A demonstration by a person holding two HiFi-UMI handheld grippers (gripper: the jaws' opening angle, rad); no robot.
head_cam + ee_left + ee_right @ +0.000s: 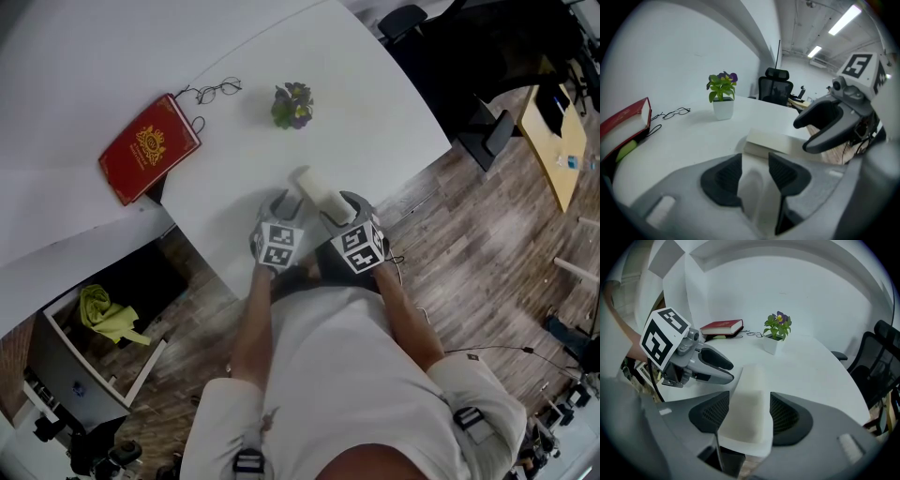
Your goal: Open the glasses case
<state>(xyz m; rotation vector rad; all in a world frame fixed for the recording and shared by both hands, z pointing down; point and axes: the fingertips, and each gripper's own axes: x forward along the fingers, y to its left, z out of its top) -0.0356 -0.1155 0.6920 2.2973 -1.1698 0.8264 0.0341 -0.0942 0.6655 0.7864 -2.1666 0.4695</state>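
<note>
The glasses case (747, 380), well apart from the flower pot (723, 108), is pinched by the right gripper (749, 397). It should be held steady while it is opened by the spread left gripper (754, 159).

left gripper (754, 161) | fingers (723, 180) apart | glasses case (776, 143) just beyond them
</note>
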